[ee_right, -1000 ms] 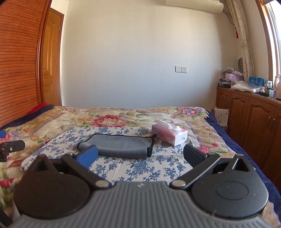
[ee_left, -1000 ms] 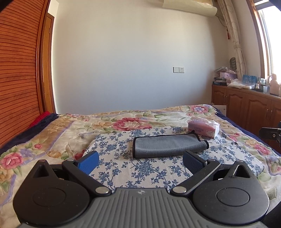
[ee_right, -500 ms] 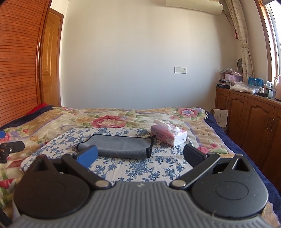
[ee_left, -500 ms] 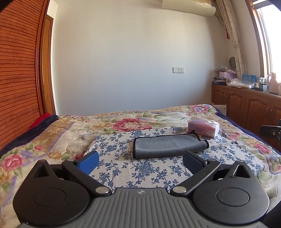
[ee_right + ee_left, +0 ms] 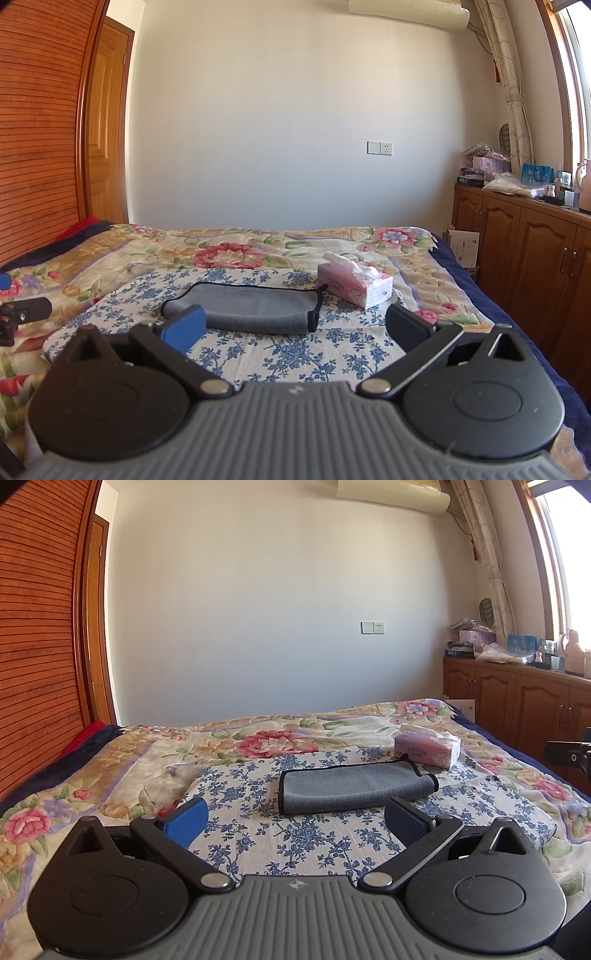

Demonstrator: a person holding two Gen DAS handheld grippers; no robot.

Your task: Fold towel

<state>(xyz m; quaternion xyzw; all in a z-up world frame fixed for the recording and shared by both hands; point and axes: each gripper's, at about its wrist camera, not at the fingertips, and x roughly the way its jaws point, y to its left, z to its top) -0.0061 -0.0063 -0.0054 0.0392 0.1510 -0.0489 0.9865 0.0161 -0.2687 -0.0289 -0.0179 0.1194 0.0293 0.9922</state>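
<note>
Counting: one gray towel (image 5: 354,788), folded, flat on blue-flowered cloth (image 5: 295,834) on bed; one tissue box (image 5: 426,751) just beside, marked "COTTON". Left gripper (image 5: 295,821) and right gripper (image 5: 293,328): jaws apart, empty, short of towel.

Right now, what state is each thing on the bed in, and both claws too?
Grey towel: folded, lying flat on the blue floral cloth, not held.
Tissue box: open, a tissue sticking out the top.
Left claw: open, empty, short of the towel.
Right claw: open, empty.
</note>
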